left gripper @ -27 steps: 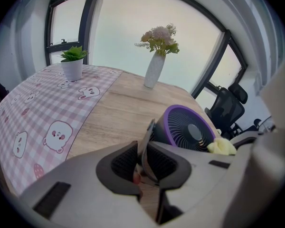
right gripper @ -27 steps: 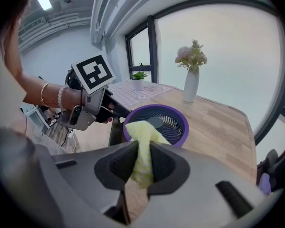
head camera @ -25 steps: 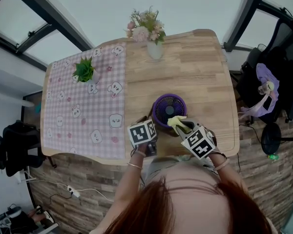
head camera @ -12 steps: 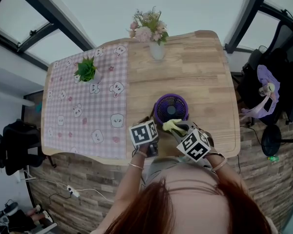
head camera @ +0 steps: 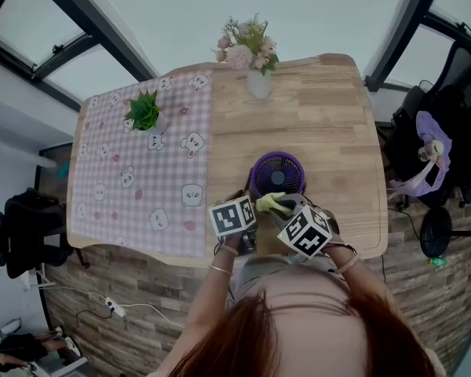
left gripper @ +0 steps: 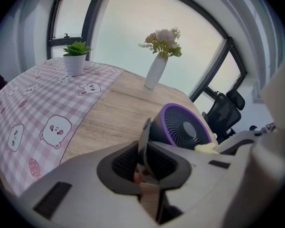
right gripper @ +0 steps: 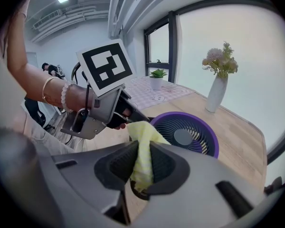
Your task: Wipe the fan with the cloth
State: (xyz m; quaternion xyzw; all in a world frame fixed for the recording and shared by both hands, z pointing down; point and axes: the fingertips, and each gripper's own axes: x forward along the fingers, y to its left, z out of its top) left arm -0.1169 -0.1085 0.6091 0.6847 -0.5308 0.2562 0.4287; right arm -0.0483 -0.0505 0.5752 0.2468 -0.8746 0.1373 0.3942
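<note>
The fan [head camera: 276,175], round with a purple rim and facing up, sits on the wooden table [head camera: 330,124] near its near edge, right of the pink checked table cover [head camera: 133,179]. The left gripper [left gripper: 143,151] is clenched on a thin dark edge at the fan's near-left side, its jaws pressed against that edge from both sides. The right gripper [right gripper: 141,167] grasps the yellow cloth [right gripper: 143,139], which bunches up between its jaws and pokes out beyond them. In the head view the cloth [head camera: 272,203] lies at the fan's near rim, just right of the left gripper. A vase of flowers [head camera: 257,81] stands at the far edge, and a potted plant [head camera: 145,115] on the cover far left.
</note>
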